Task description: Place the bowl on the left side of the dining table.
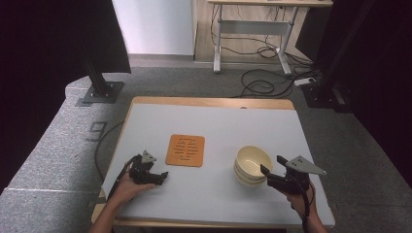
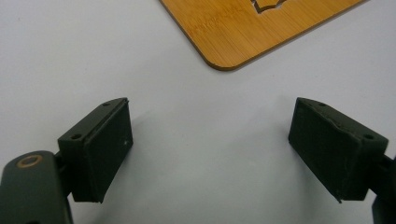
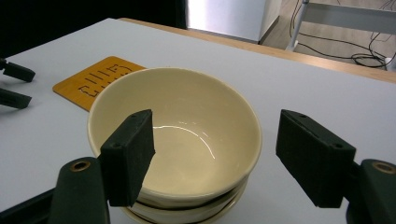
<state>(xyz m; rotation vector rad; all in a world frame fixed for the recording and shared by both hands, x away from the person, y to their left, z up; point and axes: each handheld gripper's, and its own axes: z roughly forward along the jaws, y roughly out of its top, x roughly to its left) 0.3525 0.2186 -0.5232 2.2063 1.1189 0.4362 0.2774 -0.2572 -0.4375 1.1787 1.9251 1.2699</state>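
Grey tabletop (image 1: pixel 214 126) is carrying a bamboo trivet (image 1: pixel 185 150) and stacked cream bowls (image 1: pixel 252 165). Right gripper (image 1: pixel 270 166) is hanging wide open, empty, at the bowls' rim, probably about to pinch it; left gripper (image 1: pixel 163 175) is resting open, empty, near the trivet.

Grey carpet (image 1: pixel 48 141), desk (image 1: pixel 252 29), tangled cables (image 1: pixel 262 85)

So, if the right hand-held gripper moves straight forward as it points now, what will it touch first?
Most likely the near rim of the cream ceramic bowl, the top one of a stack. The right hand-held gripper, open, has one jaw already over that rim.
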